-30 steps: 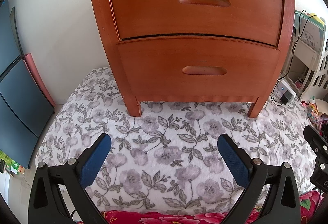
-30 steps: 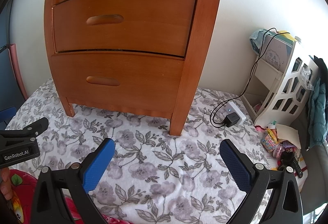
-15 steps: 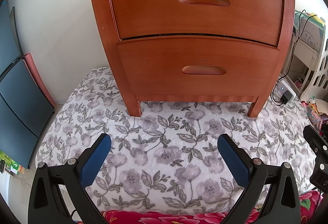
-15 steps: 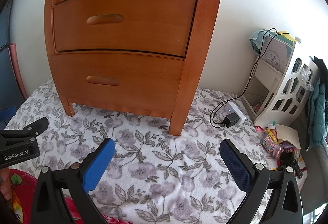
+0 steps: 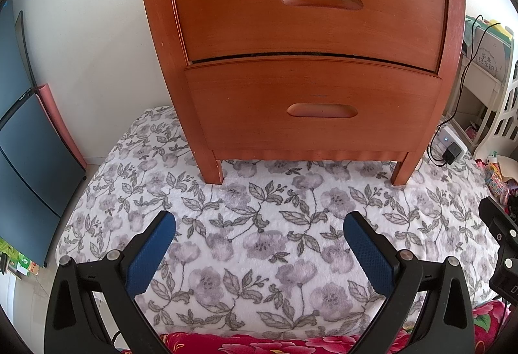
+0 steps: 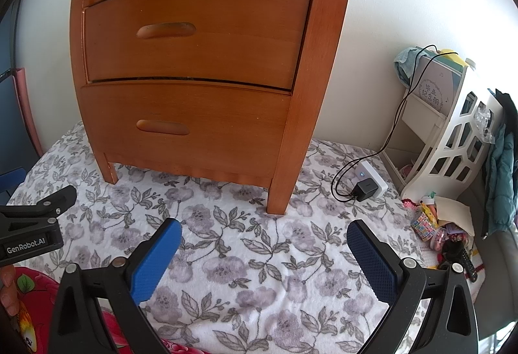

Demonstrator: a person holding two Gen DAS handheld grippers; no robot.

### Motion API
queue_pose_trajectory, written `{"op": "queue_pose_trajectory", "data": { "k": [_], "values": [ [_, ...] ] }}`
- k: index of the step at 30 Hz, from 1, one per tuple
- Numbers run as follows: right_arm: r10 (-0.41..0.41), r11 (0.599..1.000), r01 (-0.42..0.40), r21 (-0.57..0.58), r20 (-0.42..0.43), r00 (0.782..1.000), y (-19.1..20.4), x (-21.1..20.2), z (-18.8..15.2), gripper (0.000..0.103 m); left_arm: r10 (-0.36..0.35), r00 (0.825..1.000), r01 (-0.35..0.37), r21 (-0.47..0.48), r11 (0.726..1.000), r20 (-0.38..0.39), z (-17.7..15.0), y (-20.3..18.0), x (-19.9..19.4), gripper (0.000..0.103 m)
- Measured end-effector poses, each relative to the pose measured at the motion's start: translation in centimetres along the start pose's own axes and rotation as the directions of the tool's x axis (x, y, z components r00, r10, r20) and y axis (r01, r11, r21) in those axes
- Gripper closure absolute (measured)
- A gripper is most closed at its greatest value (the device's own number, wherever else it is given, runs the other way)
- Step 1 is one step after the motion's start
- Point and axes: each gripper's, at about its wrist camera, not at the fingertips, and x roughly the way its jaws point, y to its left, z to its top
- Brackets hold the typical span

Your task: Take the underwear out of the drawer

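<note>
Your left gripper (image 5: 259, 244) is hovering with its blue pads spread wide and nothing between them, above the floral blanket (image 5: 259, 224) in front of the wooden nightstand (image 5: 304, 62). Your right gripper (image 6: 264, 252) is doing the same, fingers wide apart and empty, pointing at the nightstand's front right leg (image 6: 278, 195). Both grippers are sitting well apart from the furniture, touching nothing.

The top drawer (image 5: 307, 7) and the bottom drawer (image 5: 314, 105) are both sitting shut, each with a recessed slot handle; a thin dark gap is showing between them. No underwear is showing, and you cannot tell which drawer is holding it.

In the right wrist view, a white power strip (image 6: 369, 179) with a black charger is lying on the blanket just right of the nightstand, its cable running up to a white shelf unit (image 6: 453, 140). The black body of your left gripper is showing at that view's left edge.
</note>
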Motion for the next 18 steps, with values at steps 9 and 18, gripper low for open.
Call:
{"op": "queue_pose_trajectory", "data": {
  "k": [9, 18],
  "values": [
    [-0.001, 1.0, 0.001, -0.001, 0.001, 1.0, 0.0, 0.01, -0.03, 0.0, 0.0, 1.0, 0.0, 0.0, 1.0, -0.001, 0.02, 0.0, 0.01, 0.0],
    [0.0, 1.0, 0.0, 0.0, 0.001, 1.0, -0.06, -0.02, -0.03, 0.0, -0.009, 1.0, 0.009, -0.007, 1.0, -0.01, -0.22, 0.0, 0.04, 0.0]
  ]
}}
